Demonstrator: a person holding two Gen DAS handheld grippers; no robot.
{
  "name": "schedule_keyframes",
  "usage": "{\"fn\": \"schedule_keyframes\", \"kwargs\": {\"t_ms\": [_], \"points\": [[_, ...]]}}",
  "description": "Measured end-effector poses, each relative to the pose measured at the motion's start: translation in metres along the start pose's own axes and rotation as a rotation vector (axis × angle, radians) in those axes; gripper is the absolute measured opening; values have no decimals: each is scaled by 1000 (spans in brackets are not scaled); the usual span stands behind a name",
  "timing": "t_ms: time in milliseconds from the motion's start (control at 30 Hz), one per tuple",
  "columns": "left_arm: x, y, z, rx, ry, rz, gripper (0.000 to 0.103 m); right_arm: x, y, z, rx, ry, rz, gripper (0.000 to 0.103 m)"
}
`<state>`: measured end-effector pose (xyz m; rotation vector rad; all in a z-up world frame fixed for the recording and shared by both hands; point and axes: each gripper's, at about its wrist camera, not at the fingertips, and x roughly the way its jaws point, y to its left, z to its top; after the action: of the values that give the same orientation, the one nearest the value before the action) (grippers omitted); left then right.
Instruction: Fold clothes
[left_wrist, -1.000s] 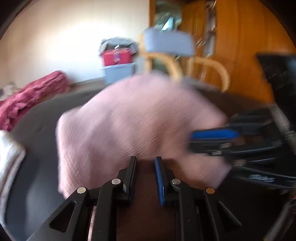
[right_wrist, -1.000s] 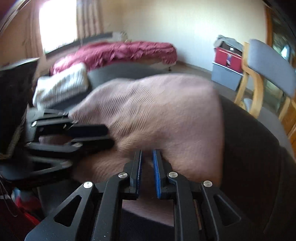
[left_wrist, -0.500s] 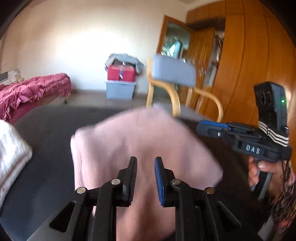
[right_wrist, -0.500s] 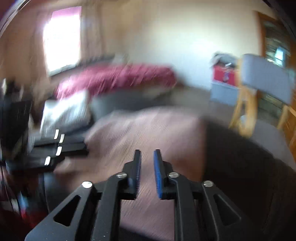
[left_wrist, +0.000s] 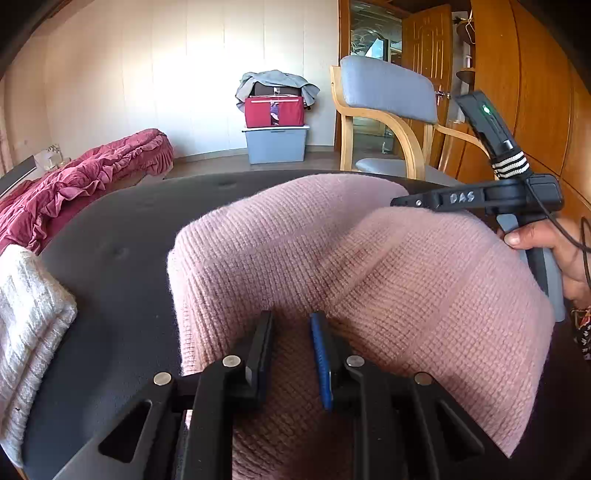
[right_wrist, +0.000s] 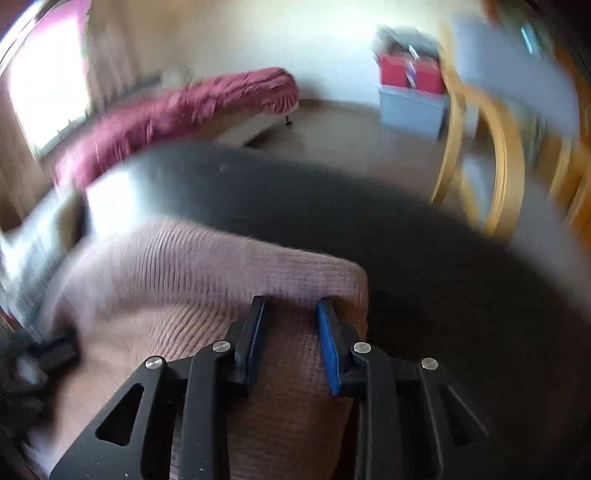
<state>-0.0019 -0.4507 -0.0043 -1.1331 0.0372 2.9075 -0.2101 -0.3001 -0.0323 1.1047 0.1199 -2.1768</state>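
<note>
Compared with one second ago, the right gripper (right_wrist: 291, 325) has swung out from the middle of the pink sweater (left_wrist: 332, 266) to its right edge, and the sweater now lies more flat on the dark table (left_wrist: 122, 229). The left gripper (left_wrist: 291, 332) moved only a little, and it stands at the near edge of the cloth.

Both grippers have their jaws partly open, with pink knit under and between them. The pads do not seem to press the cloth, so I judge that neither one holds it. The right view is blurred, so this is less sure there. I think the two grippers stand at both sides so they can take the near edge for the next fold.

The sweater is a thick ribbed knit. It is already doubled over, with one diagonal crease and a rounded, puffy far edge. A white folded garment (left_wrist: 29, 314) lies at the left of the table, apart from the sweater.
</note>
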Motion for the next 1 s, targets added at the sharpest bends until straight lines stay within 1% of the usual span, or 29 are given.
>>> {"fn": "schedule_keyframes", "kwargs": {"t_ms": [67,133,167,233,300,400,467,533,567,600,633,667,700,733,767,900,967,1000], "points": [[4,0,2,14,-1,9,22,-2,-12,-6,41,-45,67,28],[5,4,4,11,2,-1,22,-14,-9,-7,51,-66,61,29],[3,8,6,-2,5,-19,21,-22,-8,-8,53,-79,57,29],[-4,15,9,-32,7,-43,21,-56,8,-15,22,-155,50,29],[-19,15,10,-62,-24,-20,21,-88,23,-21,-12,-225,41,29],[-49,1,16,-69,-107,-38,21,-101,54,-40,-137,-218,-18,28],[-59,-12,20,-47,-125,-90,21,-109,74,-52,-217,-210,-57,28],[-53,-33,18,22,-95,-116,21,-95,85,-59,-238,-155,-100,28],[-44,-41,13,65,-64,-103,21,-87,88,-60,-247,-136,-113,28],[-32,-47,6,109,-22,-70,21,-80,90,-63,-262,-117,-132,28],[-21,-50,-1,142,10,-43,21,-73,95,-65,-296,-101,-171,28],[-16,-47,-8,148,10,-37,22,-68,101,-66,-326,-87,-206,28],[-15,-41,-12,137,-13,-48,22,-65,100,-66,-325,-85,-207,28],[-16,-34,-13,113,-17,-59,22,-64,98,-68,-312,-92,-202,28],[-18,-27,-12,89,-9,-74,22,-63,95,-70,-302,-98,-197,28],[-28,-13,-13,46,-10,-140,21,-79,95,-79,-342,-116,-195,29],[-37,-9,-15,16,-25,-154,21,-97,97,-79,-322,-155,-147,29],[-42,-8,-18,11,-39,-140,21,-106,100,-79,-316,-177,-118,29]]}}
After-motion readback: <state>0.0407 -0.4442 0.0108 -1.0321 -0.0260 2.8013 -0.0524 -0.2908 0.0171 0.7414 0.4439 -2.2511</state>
